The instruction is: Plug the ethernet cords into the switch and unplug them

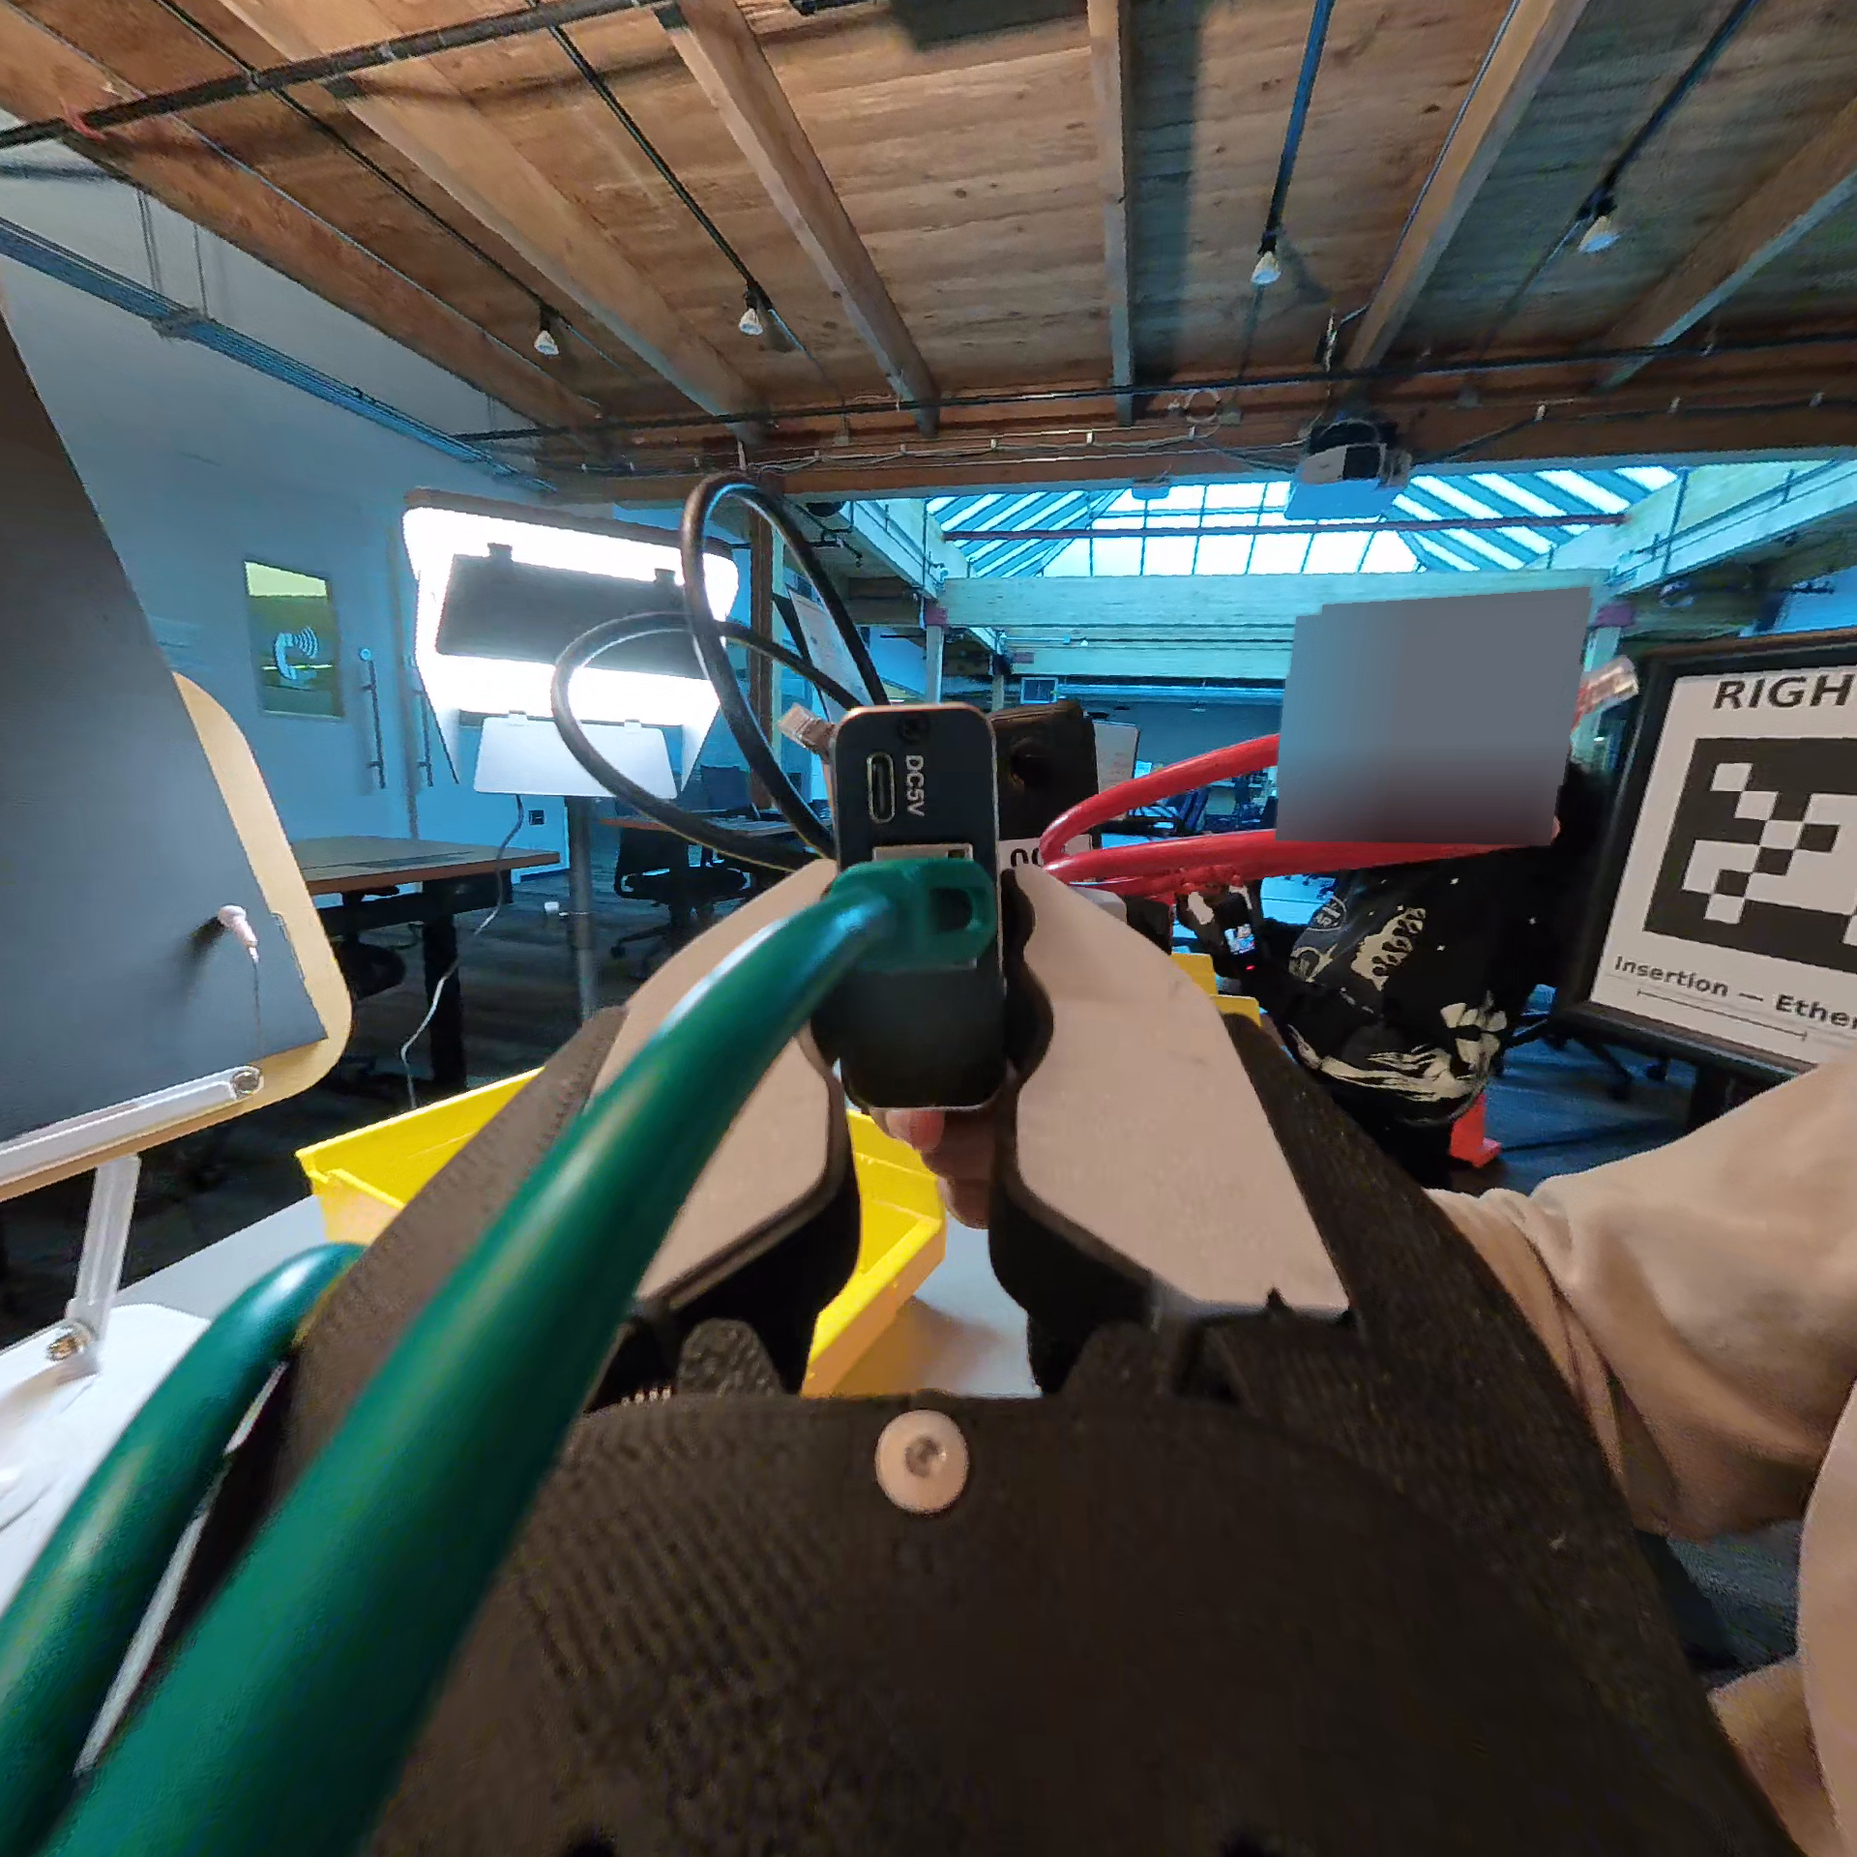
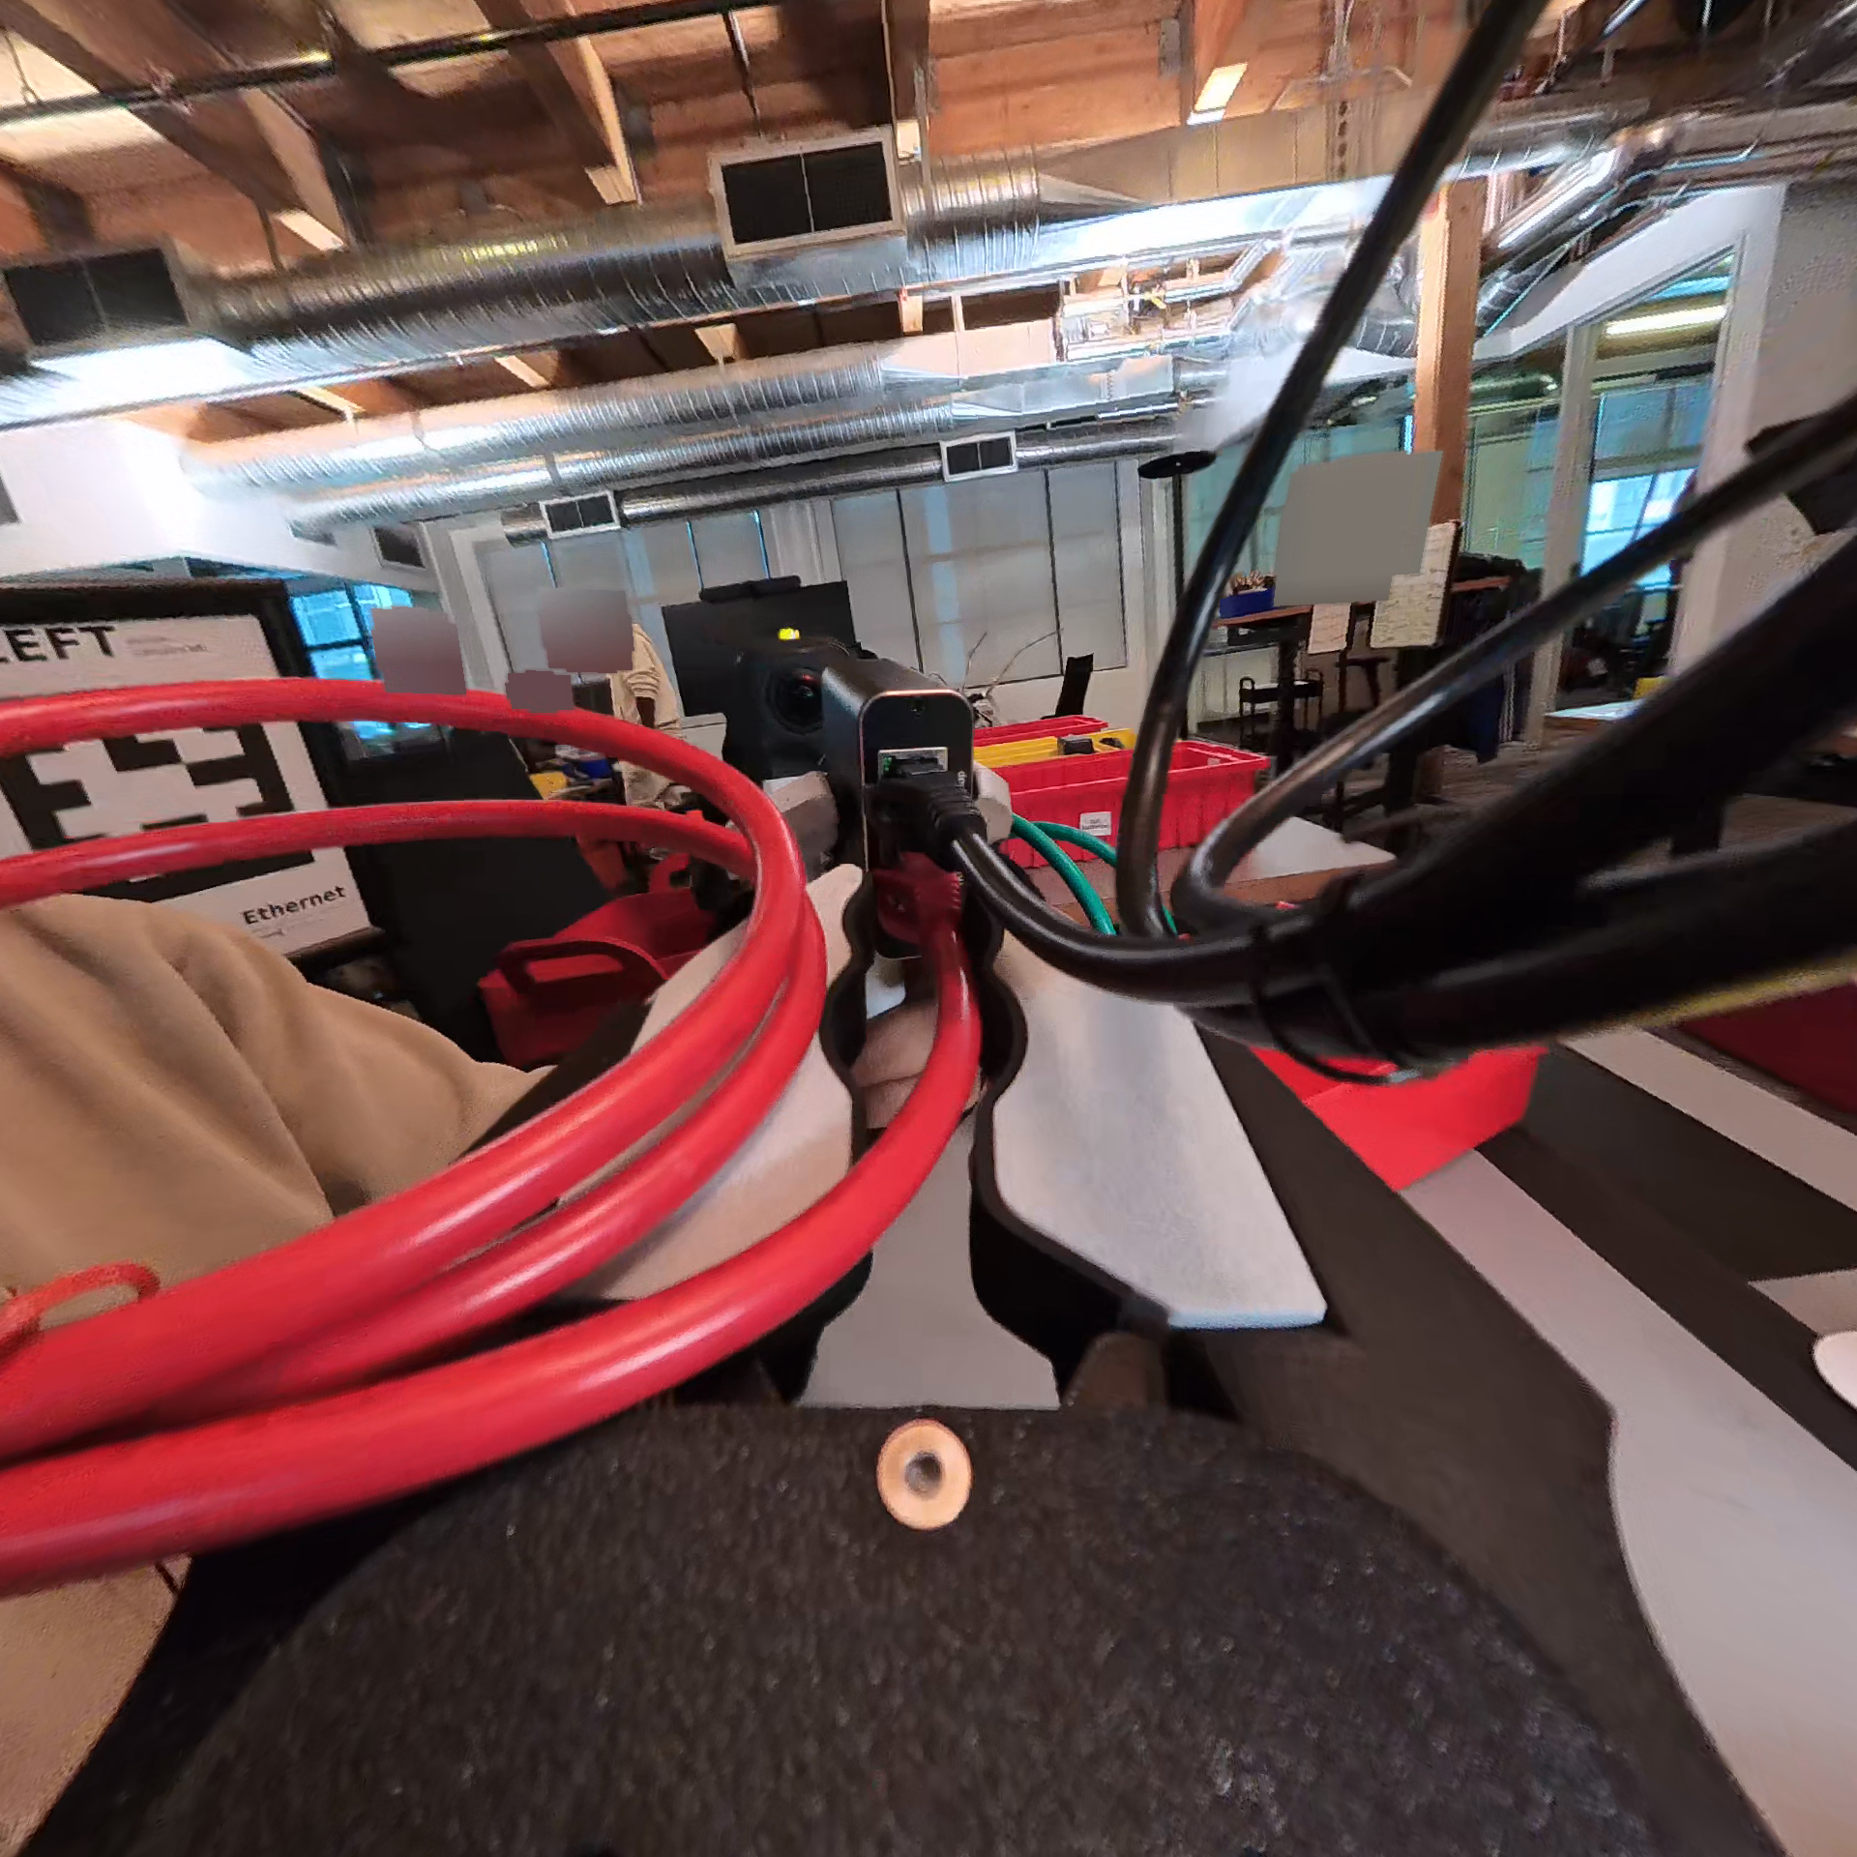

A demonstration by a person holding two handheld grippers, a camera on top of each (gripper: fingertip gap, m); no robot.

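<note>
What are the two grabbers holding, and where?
Left gripper pinches the switch at its lower end, beside the green plug. Right gripper pinches the red plug.

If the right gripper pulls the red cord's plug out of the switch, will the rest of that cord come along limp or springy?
Probably springy: the red cord holds wide loops in the air rather than drooping. It looks smooth, so likely to slide. The switch, with the black cord also plugged in, may get tugged.

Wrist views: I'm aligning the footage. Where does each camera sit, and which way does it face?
Left wrist: on the left gripper, facing the small black switch box it clamps; beige sleeve right.
Right wrist: on the right gripper, facing the box's opposite end; beige sleeve left.
Shared: the box, green cord, red cord, black cord.
</note>
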